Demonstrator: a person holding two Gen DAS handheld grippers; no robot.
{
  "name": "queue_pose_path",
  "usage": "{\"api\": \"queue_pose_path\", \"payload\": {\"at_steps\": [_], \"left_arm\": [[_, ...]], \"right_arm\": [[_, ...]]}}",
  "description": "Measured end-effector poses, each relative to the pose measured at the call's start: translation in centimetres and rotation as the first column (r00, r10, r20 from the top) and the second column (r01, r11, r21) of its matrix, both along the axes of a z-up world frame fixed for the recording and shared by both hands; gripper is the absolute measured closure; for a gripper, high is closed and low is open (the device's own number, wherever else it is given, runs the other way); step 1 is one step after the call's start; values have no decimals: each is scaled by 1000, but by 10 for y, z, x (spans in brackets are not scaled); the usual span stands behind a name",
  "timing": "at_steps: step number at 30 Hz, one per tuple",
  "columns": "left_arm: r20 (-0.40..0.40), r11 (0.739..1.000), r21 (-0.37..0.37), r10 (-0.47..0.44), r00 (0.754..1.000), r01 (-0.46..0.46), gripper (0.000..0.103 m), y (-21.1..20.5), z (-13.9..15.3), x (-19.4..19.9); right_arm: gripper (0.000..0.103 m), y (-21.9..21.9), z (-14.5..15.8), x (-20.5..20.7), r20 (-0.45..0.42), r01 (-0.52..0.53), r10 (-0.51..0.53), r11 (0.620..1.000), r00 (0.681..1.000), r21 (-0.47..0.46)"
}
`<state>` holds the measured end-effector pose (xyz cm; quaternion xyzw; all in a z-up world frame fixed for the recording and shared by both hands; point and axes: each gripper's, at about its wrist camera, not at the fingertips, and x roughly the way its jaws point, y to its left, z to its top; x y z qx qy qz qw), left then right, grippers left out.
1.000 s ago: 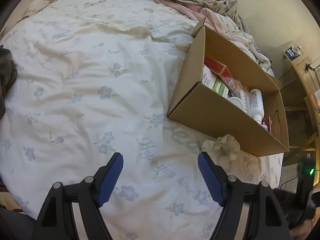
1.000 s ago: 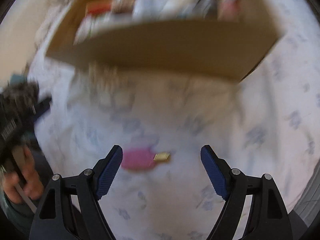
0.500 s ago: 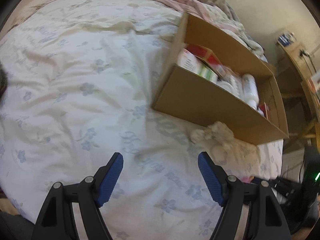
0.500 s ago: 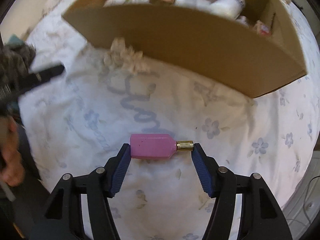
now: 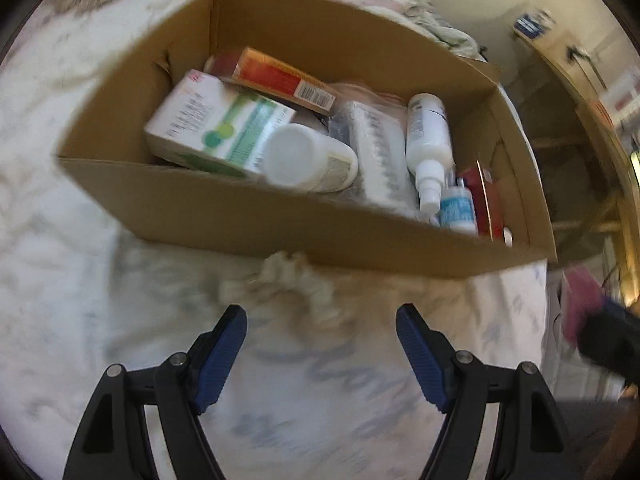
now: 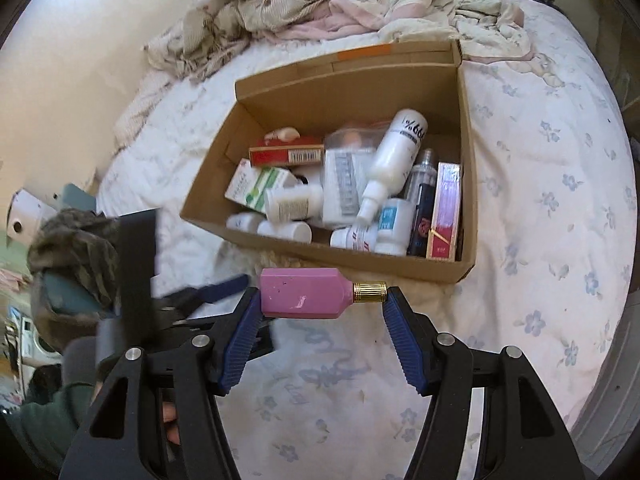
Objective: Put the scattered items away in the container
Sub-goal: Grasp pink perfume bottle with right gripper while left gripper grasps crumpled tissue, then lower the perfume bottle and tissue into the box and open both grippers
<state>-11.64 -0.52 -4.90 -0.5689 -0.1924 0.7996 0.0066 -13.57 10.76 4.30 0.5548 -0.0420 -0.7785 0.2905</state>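
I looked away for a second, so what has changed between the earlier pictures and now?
The right claw closed on the pink bottle, end to end, and lifted it off the bedsheet toward the cardboard box. The left claw, open and empty, moved closer to the box, toward the crumpled tissue beside it. The tissue and the box's contents stayed where they were.

The left wrist view is smeared: the crumpled tissue [image 5: 288,284] beside the cardboard box [image 5: 280,224] lacks clear edges, and the bedsheet [image 5: 60,280] print is unreadable. In the right wrist view, the left tongs [image 6: 208,296] are blurred, partly hidden.
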Motion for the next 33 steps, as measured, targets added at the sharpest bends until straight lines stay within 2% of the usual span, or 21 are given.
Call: {"api": "queue_pose_path", "payload": {"at_steps": [2, 4, 5, 6, 8, 16, 19, 21, 26, 29, 33], "left_arm": [[17, 998, -22, 51, 999, -51, 27, 0, -6, -10], [18, 996, -13, 90, 996, -90, 50, -4, -11, -14], [27, 995, -11, 98, 995, -98, 76, -6, -13, -15], [42, 994, -13, 107, 993, -107, 88, -8, -15, -16], [47, 993, 2, 115, 992, -115, 94, -14, -17, -12], [-53, 999, -44, 7, 999, -9, 97, -24, 17, 19], [-95, 998, -53, 9, 995, -14, 97, -34, 35, 30], [-114, 999, -32, 22, 993, -26, 97, -40, 44, 33], [-205, 1000, -22, -7, 979, 3, 97, -28, 85, 31], [-263, 999, -43, -19, 964, 8, 97, -29, 112, 22], [-302, 998, -59, -12, 953, -6, 97, -32, 129, 8]], "right_arm": [[37, 5, 1, -2, 4, 8, -8, 1000, 1000, -17], [37, 5, 1, -4, 2, 10, -10, 1000, 1000, -26], [37, 5, 1, -6, 2, 11, -11, 999, 1000, -30], [37, 6, 2, -6, 2, 13, -13, 999, 1000, -35], [37, 6, 4, -6, 2, 12, -12, 999, 1000, -43], [37, 0, 12, -6, -13, -5, 4, 996, 1000, -85], [37, 1, 16, -7, -21, 9, -12, 994, 1000, -108], [37, 1, 19, -8, -32, 20, -24, 993, 999, -117], [37, 11, 24, -16, -55, 101, -112, 980, 992, -174], [37, 25, 20, -24, -31, 178, -189, 960, 982, -217], [37, 37, 14, -38, 3, 247, -254, 938, 967, -244]]}}
